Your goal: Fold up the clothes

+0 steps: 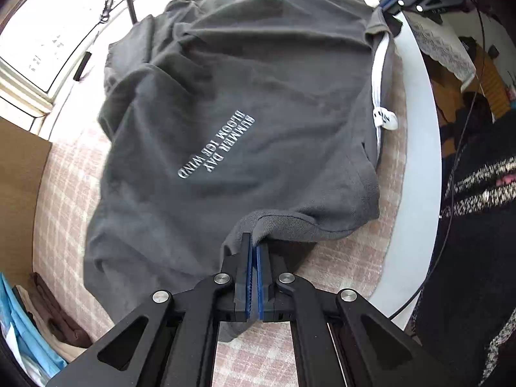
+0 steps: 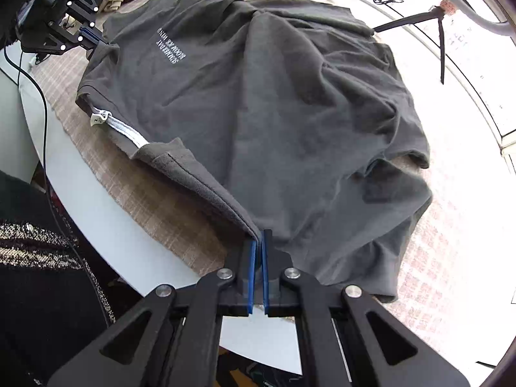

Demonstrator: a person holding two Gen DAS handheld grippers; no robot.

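Observation:
A dark grey T-shirt [image 1: 232, 122] with white lettering lies rumpled on a round table covered by a pink checked cloth. Its white neck band and label [image 1: 383, 119] face the table's near edge. My left gripper [image 1: 254, 242] is shut on the shirt's hem edge at one corner. My right gripper [image 2: 259, 237] is shut on the shirt [image 2: 274, 103] at the opposite corner, with cloth pinched between the blue pads. Each gripper shows in the other's view: the right one [image 1: 391, 3] at the top right, the left one [image 2: 93, 37] at the top left.
The white table rim [image 2: 106, 225] curves along the near side. Folded clothes [image 1: 48, 316] are stacked beside a cardboard box [image 1: 19, 177]. A black tripod [image 2: 441, 32] stands on the floor beyond the table. A person's dark patterned garment [image 1: 477, 225] and a cable [image 2: 42, 103] hang near the rim.

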